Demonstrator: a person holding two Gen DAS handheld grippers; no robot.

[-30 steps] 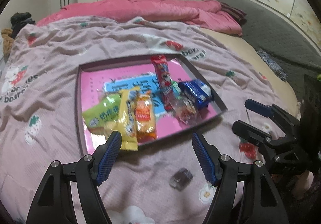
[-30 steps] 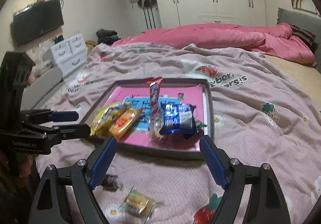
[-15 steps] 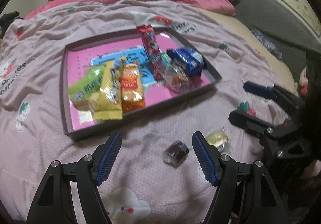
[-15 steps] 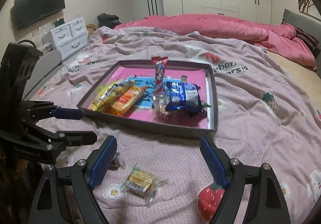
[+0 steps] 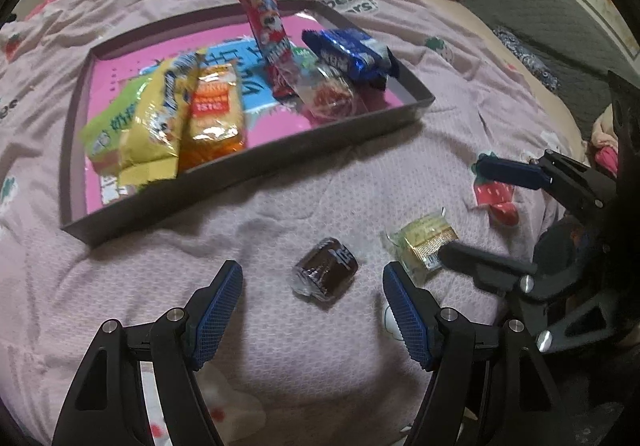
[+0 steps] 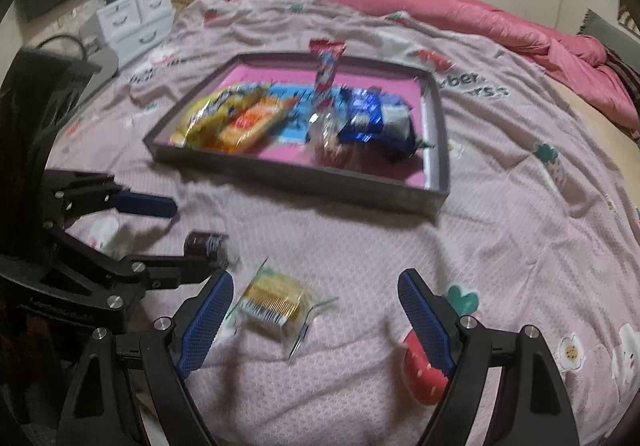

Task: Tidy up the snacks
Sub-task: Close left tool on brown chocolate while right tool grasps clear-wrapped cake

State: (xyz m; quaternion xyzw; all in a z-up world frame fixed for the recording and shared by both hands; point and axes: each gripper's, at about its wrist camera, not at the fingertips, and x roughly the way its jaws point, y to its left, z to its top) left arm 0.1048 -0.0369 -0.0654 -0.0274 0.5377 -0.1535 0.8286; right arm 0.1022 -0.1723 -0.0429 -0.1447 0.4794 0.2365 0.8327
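Bedspread (image 5: 320, 206): we are seeing pale mauve cloth printed with red strawberries, green leaves and small white figures.
Tray (image 5: 248, 170): we are seeing grey walls around a bright pink floor with a blue panel.
Tray snacks: we are noting a green pack (image 5: 108, 126), a yellow pack (image 5: 156, 126), an orange pack (image 5: 214, 114), a red stick pack (image 5: 266, 34) and a blue-and-white pack (image 5: 348, 52).
Dark sweet (image 5: 326, 272): we are seeing brown under clear wrap.
Gold sweet (image 6: 276, 304): we are seeing pale yellow and gold under clear wrap.
Left claw (image 5: 312, 308): we are seeing black arms with blue textured pads.
Right claw (image 6: 314, 320): we are seeing the same black and blue.
Quilt (image 6: 460, 18): we are seeing plain pink.
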